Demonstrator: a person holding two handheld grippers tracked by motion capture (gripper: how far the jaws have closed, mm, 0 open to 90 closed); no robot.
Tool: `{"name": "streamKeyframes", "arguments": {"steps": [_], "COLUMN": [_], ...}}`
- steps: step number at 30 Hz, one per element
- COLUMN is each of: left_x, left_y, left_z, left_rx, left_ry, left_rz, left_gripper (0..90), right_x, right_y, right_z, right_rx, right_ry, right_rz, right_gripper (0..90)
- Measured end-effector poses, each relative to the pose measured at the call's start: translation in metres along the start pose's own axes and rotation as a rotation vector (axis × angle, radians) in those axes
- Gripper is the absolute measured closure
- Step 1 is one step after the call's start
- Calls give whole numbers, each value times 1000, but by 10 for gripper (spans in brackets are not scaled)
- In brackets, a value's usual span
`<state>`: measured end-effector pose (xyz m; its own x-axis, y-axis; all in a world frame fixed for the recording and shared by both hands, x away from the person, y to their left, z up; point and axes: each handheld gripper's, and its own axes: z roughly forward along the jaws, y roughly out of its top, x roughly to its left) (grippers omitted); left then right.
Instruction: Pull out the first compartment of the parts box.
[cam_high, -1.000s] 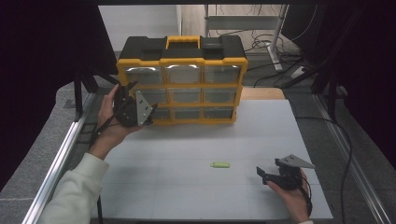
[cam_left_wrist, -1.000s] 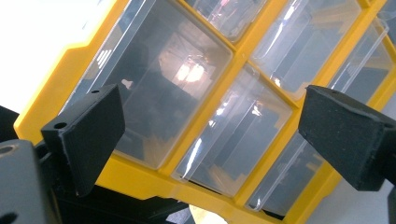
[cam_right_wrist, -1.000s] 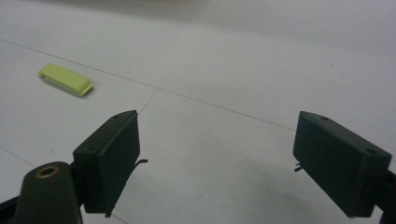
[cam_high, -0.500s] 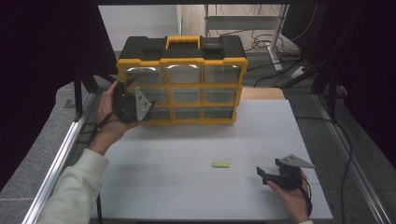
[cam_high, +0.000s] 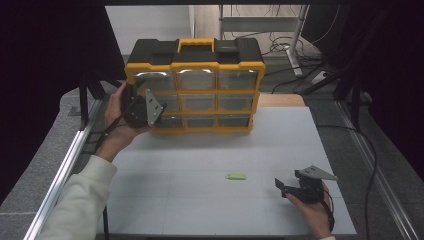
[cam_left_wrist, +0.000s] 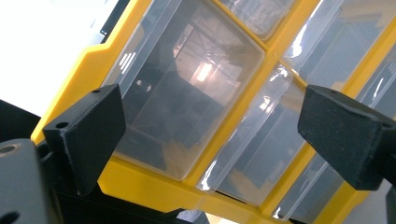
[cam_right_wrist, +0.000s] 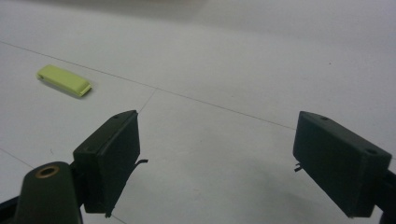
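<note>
Little has moved since the earlier frame — both grippers hold position. Right gripper (cam_high: 292, 189), jaws wide and empty, rests nearest; the green tab (cam_high: 235, 176) lies toward its ten o'clock, long axis sideways. Farther off, the left gripper (cam_high: 142, 107) — jaws wide — faces the organizer (cam_high: 200, 90), drawer front (cam_left_wrist: 187, 88) between its jaws.

The person is wearing a long white sleeve (cam_high: 75, 197) on the left arm. The left gripper (cam_left_wrist: 210, 135) is showing two blocky matte-black fingers (cam_left_wrist: 88, 135), each with small screw holes, and a grey three-cornered plate (cam_high: 152, 106) on top. The right gripper (cam_right_wrist: 219, 163) is showing the same black fingers (cam_right_wrist: 109, 158), a brass-ringed hole, a grey plate (cam_high: 316, 173) and a thin black cable (cam_high: 330, 215).
</note>
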<state>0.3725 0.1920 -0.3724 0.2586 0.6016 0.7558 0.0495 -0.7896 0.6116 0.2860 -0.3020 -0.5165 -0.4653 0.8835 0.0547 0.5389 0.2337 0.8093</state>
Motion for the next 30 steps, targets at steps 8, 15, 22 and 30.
{"name": "streamKeyframes", "arguments": {"steps": [8,15,22,30], "left_x": [4,7,8,10], "left_y": [0,3,6,9], "left_z": [4,7,10,12], "left_rx": [9,3,7,5], "left_ry": [10,22,29,30], "left_rz": [-2,-3,7,17], "left_gripper": [81,80,81,83], "right_x": [0,0,0,0], "right_y": [0,0,0,0], "right_z": [0,0,0,0], "right_rx": [1,2,2,2], "right_ry": [-2,-2,-4,-5], "right_rz": [-2,-1,-3,-3], "right_gripper": [151,151,151,151]}}
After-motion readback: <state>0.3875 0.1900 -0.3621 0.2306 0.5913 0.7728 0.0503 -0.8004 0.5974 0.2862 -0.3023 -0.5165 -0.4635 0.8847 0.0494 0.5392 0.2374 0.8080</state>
